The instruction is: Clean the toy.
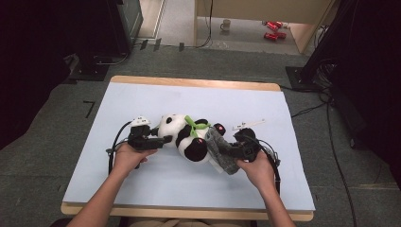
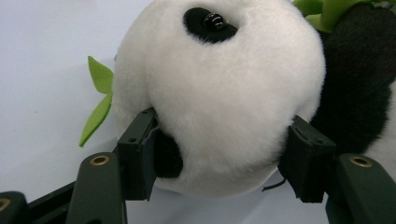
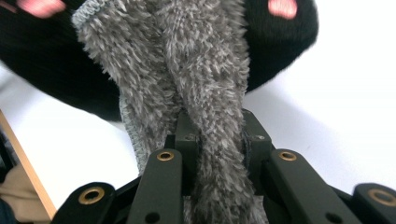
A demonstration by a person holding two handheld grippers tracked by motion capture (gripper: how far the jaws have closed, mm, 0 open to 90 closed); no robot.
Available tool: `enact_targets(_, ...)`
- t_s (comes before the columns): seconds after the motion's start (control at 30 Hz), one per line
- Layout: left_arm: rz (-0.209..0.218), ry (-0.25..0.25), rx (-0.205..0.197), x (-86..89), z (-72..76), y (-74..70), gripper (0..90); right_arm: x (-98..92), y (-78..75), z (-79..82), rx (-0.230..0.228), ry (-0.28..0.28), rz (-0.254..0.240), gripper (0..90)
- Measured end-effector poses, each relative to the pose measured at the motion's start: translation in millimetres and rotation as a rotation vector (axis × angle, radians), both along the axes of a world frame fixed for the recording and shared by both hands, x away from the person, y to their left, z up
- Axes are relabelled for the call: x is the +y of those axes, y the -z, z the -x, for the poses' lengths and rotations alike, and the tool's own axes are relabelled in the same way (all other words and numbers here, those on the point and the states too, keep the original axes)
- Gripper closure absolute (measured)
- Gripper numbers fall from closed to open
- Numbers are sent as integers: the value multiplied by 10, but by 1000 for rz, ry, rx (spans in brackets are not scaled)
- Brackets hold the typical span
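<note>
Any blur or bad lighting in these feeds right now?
High view: even light on the table, room edges dark. Left gripper view: sharp on the panda's head. Right gripper view: grey fuzzy cloth crisp, pink paw pads behind it smeared.

Work area: wooden table (image 1: 189,82) on grey carpet (image 1: 47,142).
A pale blue sheet (image 1: 142,99) covers the tabletop. Dark equipment fills both upper corners. A white mug (image 1: 226,24) and red items (image 1: 273,29) stand top centre. Cables (image 1: 331,142) run at right.
</note>
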State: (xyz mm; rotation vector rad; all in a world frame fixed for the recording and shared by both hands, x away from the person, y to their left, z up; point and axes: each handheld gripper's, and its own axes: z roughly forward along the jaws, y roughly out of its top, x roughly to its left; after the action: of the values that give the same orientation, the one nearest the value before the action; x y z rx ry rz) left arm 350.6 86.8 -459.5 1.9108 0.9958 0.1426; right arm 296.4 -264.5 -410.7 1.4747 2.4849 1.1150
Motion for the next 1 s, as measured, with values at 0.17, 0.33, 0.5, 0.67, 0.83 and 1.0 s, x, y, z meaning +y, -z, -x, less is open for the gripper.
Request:
enact_targets(0.17,-13,-1,-13,-17,16,-2,370,-4,-251,5,-56,20,-34,744)
enact_targets(0.33,-17,-3,-19,-27,21,-4,370,55,-504,-15,-93,18,-67,743)
enact_targets(0.5,-24,-4,-24,-35,27,-7,370,240,-701,-43,-123,-29,-76,740)
enact_targets(0.67,-25,0,-26,-31,23,-7,370,431,-877,-58,-146,-79,-92,741)
enact_targets(0.83,-23,-1,-24,-33,24,-7,370,601,-989,-40,-147,-132,-126,741)
enact_targets(1.0,-23,-2,-22,-33,24,-8,370,751,-848,-44,-117,-169,-88,741)
